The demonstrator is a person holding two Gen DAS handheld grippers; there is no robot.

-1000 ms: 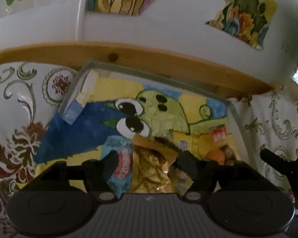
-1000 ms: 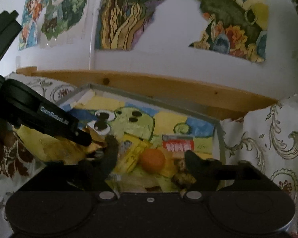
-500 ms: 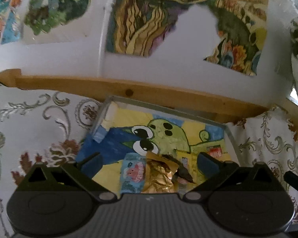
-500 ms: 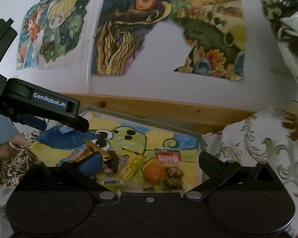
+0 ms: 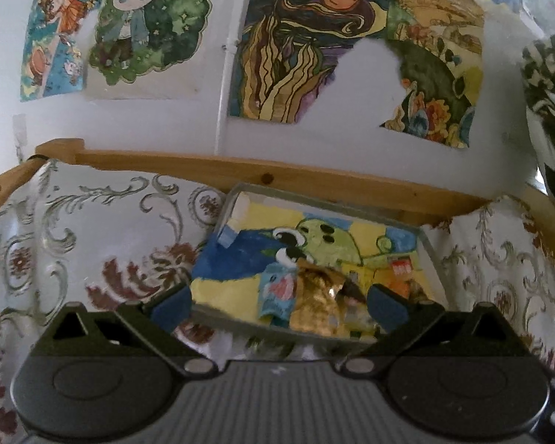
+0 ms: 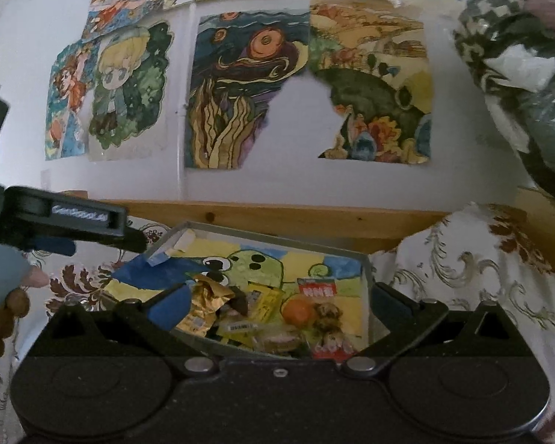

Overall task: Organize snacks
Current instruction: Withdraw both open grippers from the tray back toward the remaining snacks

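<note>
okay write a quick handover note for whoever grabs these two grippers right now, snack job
Left gripper: jaws open, empty, above the near edge of the tray.
Right gripper: jaws open, empty, also over the tray's near edge.
Snacks in the tray: gold foil pack, yellow packets, orange ball, red-labelled packet, blue-pink packet.
Done: snacks are in the tray.
Left: they lie in a loose heap; tidy if needed.

The left gripper (image 5: 279,305), fingers spread, hovers before the tray (image 5: 314,194) of snacks (image 5: 314,301).
</note>
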